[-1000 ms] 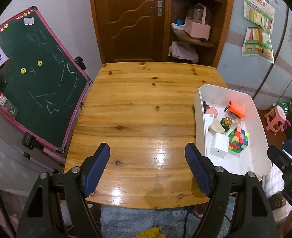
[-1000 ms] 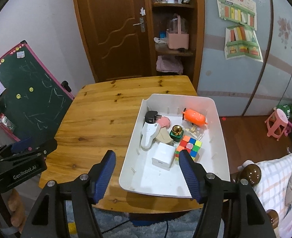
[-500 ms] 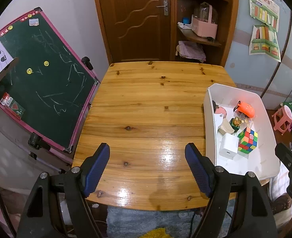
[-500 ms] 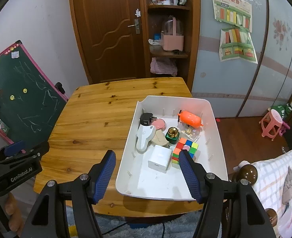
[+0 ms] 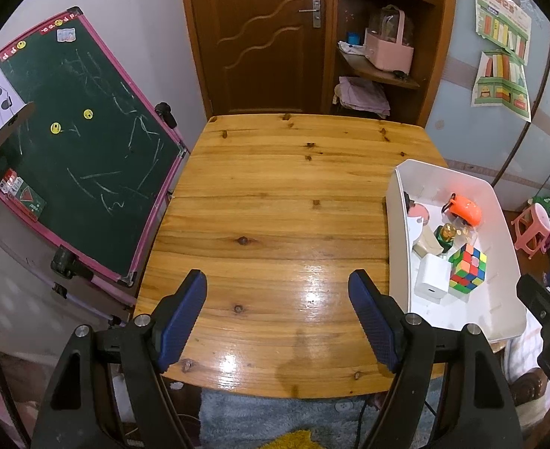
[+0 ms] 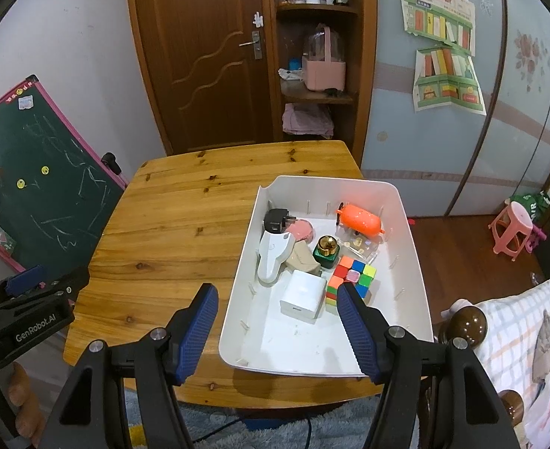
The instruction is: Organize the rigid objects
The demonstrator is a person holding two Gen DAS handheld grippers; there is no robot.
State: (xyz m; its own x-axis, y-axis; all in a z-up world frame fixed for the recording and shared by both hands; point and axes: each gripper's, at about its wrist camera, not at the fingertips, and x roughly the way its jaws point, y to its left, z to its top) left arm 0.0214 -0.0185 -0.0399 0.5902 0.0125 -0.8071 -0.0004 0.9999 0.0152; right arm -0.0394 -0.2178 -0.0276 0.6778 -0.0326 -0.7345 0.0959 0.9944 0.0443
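Two grippers spread wide, holding nothing; right gripper (image 6: 275,299) above white tray (image 6: 405,224) (cube (image 6: 353,275) just ahead), left gripper (image 5: 277,292) over wooden table (image 5: 275,187), tray (image 5: 506,247) to its right

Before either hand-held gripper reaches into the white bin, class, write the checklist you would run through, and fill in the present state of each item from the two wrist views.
1. Right hand-held gripper open and holding nothing: ok.
2. Left hand-held gripper open and holding nothing: ok.
3. White bin fully on the wooden table: not ok, its near end sticks out past the table edge.
4. Rubik's cube top unobstructed: ok.
5. White cube charger separate from the Rubik's cube: cannot tell, they sit side by side.
6. Left hand-held gripper outside the bin: ok, over bare table.
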